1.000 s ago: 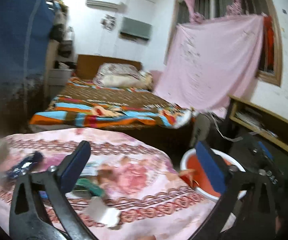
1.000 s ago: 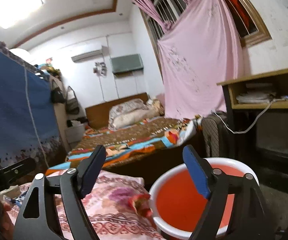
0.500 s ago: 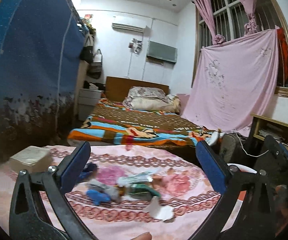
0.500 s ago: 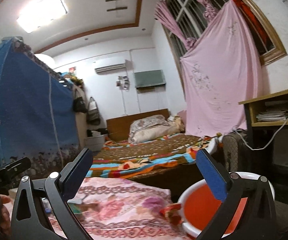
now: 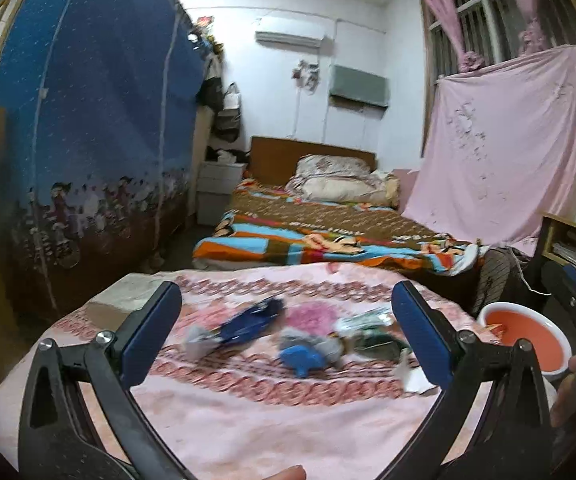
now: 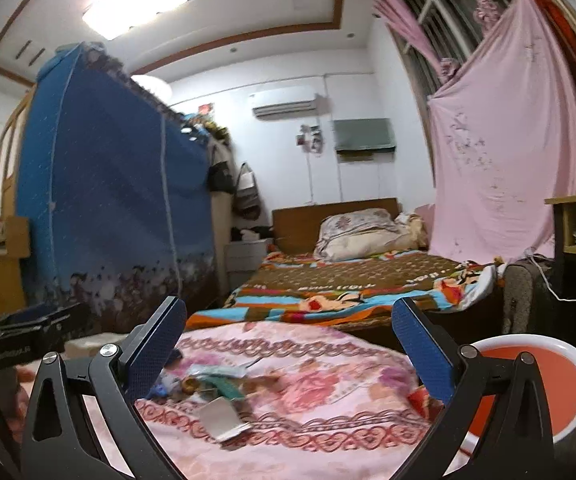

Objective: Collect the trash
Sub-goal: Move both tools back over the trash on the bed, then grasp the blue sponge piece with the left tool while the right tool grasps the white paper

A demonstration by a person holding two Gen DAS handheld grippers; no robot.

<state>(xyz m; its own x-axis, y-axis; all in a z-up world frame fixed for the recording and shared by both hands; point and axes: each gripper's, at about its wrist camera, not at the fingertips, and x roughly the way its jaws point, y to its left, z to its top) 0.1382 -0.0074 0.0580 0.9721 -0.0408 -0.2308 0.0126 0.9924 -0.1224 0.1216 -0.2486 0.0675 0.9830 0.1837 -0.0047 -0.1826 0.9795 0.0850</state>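
Note:
Several pieces of trash lie on the pink floral cloth [image 5: 248, 420]: a dark blue wrapper [image 5: 250, 318], a small blue piece [image 5: 301, 360], a green wrapper [image 5: 375, 344] and a white paper scrap [image 5: 415, 378]. In the right wrist view the white scrap [image 6: 220, 420] and green wrapper [image 6: 224, 386] lie mid-cloth. A red basin with a white rim [image 5: 525, 334] stands right of the cloth; it also shows in the right wrist view [image 6: 567, 384]. My left gripper [image 5: 286, 332] is open and empty above the cloth. My right gripper [image 6: 288, 348] is open and empty.
A tissue box [image 5: 124, 294] sits at the cloth's far left corner. A bed with a colourful blanket [image 5: 327, 236] lies behind. A blue wardrobe [image 5: 88, 140] stands left, a wooden shelf [image 5: 575, 240] right. The left gripper's body [image 6: 20, 344] shows at left in the right wrist view.
Both grippers have swung left and tilted, bringing the cloth and trash toward the centre of both views. The basin has shifted toward the right edge. Both stay open.

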